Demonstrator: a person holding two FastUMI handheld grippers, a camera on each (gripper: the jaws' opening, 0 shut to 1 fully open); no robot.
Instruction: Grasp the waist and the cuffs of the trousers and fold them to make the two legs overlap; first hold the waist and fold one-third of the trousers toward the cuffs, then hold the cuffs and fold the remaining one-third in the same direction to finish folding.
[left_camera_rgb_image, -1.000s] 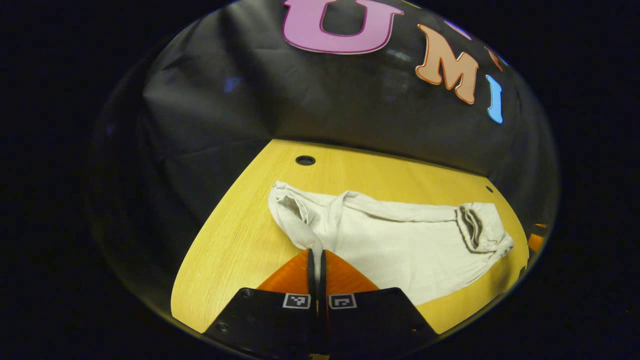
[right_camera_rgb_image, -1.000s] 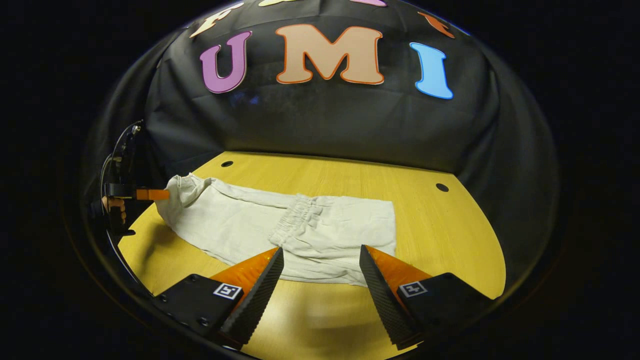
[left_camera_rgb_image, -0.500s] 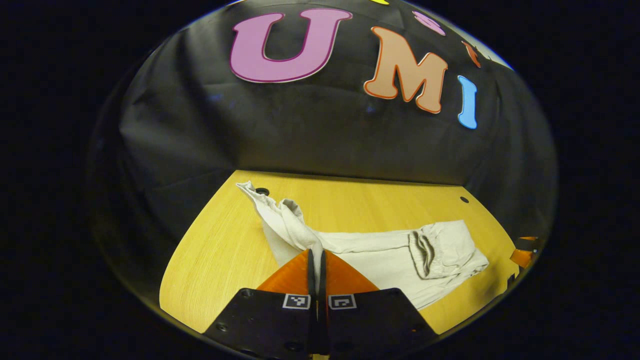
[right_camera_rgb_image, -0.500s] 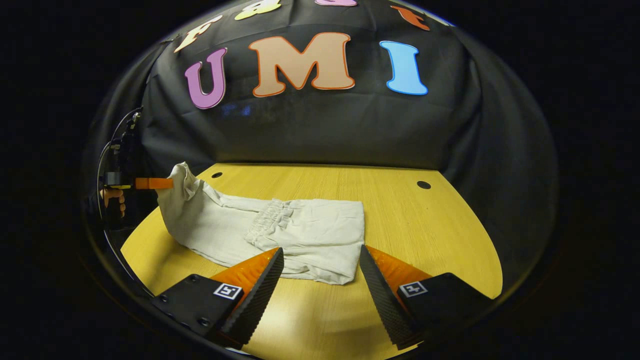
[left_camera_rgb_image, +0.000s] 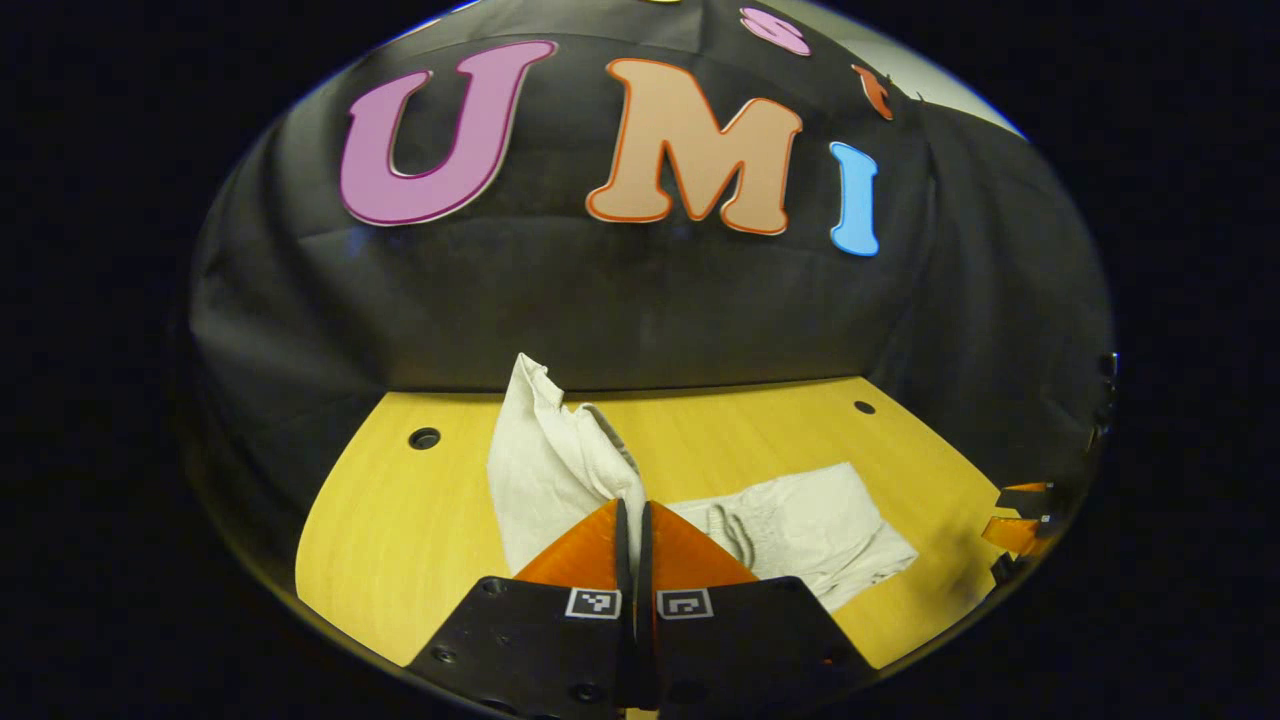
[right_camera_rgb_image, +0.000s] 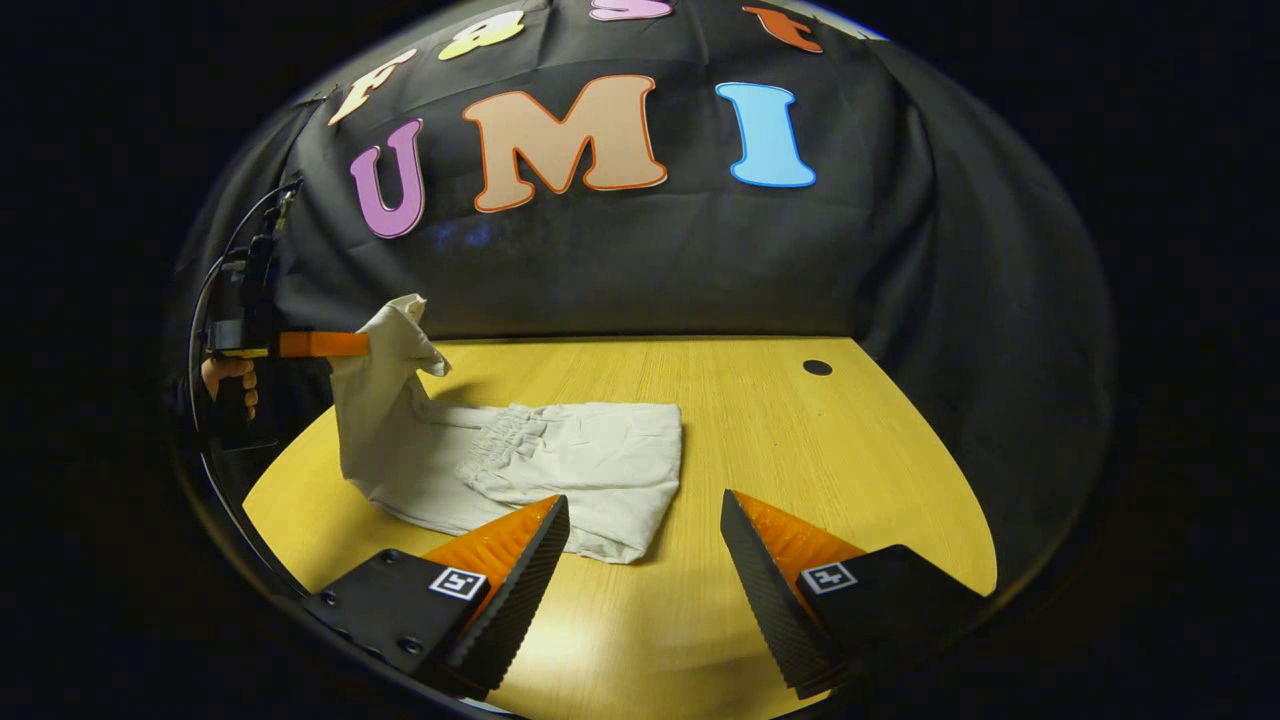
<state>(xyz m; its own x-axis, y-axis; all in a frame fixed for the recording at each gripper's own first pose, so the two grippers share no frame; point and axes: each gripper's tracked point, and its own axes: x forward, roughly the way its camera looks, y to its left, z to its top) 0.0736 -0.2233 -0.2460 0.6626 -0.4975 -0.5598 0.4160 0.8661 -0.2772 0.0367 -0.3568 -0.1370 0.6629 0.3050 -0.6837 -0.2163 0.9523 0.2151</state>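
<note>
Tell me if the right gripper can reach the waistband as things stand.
Probably yes: the right gripper is open, and the waistband lies exposed atop the trousers, just ahead.

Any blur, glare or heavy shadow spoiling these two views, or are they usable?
Left gripper view: sharp, fisheye bends the table edge. Right gripper view: trousers crisp, soft glare patch on the wood between the right gripper fingers, small shadow behind the lifted cuff.

off-white trousers (right_camera_rgb_image: 560, 465), yellow woodgrain table (right_camera_rgb_image: 800, 450)

Matt creased cloth trousers (right_camera_rgb_image: 560, 460) on smooth wood-grain table (right_camera_rgb_image: 800, 450).
</note>
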